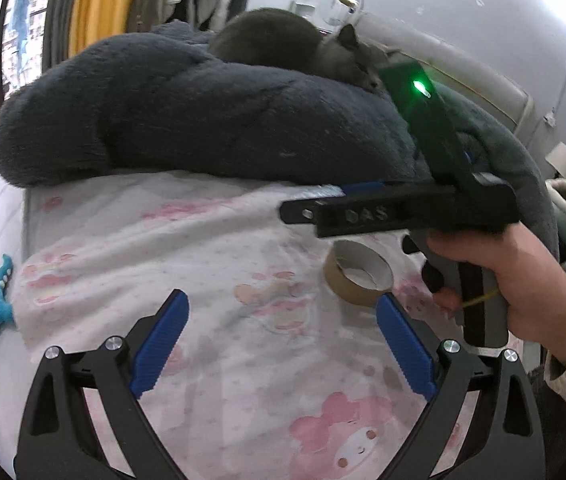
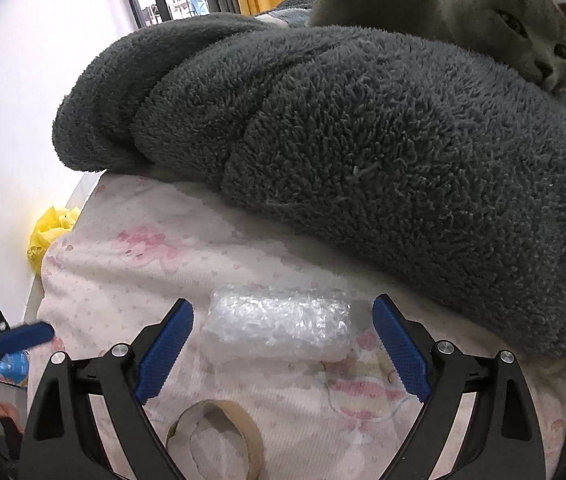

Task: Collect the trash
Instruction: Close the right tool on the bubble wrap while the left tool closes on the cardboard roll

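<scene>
The bubble-wrap bundle (image 2: 279,328) lies crosswise just ahead of the released right tool (image 2: 283,340); the cardboard ring (image 2: 219,436) sits nearer; the left tool (image 1: 283,344), also released, trails behind.

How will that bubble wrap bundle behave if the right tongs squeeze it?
The bubble wrap bundle looks air-filled, so it is probably very light and will likely squash between the right tongs. Its glossy plastic may slip, and on the soft bed sheet it could shift.

Grey blanket (image 2: 363,152), pink-printed white sheet (image 1: 211,248), brown tape roll (image 1: 357,276).
</scene>
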Available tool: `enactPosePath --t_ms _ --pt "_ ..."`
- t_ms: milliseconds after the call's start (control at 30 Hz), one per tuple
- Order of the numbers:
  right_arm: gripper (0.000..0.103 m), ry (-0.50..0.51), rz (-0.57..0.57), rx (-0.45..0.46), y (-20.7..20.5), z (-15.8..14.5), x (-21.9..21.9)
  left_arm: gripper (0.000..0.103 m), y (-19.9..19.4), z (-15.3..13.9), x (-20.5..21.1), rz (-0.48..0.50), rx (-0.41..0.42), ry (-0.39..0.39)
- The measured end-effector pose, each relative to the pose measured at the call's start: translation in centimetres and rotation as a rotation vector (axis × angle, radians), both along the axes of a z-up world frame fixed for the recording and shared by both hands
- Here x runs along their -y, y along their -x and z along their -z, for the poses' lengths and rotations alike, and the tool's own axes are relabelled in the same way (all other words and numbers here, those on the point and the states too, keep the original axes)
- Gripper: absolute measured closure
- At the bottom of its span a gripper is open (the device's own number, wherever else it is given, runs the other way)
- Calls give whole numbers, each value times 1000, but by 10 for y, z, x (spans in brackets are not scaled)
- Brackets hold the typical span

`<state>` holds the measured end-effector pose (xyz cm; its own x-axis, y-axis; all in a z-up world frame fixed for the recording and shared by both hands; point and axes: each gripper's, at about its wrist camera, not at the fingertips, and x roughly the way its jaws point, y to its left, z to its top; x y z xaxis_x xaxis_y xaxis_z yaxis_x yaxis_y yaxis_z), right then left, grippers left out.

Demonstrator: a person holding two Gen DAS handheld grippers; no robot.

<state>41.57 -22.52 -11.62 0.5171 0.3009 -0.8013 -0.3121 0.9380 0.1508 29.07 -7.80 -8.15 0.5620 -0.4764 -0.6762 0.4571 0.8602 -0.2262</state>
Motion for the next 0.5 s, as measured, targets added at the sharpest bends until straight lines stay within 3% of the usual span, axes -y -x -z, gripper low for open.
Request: enactPosePath --t_ms 67,100,167,500 --pt "15 4 -3 -13 -2 2 -2 7 1 4 7 17 -10 2" --pt "25 14 -7 -17 -3 4 -3 7 1 5 10 26 -18 6" --pt "35 29 -9 -20 -2 5 -4 7 1 8 16 41 -28 12" --pt "37 -24 -20 45 12 -23 22 8 -2 12 50 93 -38 27"
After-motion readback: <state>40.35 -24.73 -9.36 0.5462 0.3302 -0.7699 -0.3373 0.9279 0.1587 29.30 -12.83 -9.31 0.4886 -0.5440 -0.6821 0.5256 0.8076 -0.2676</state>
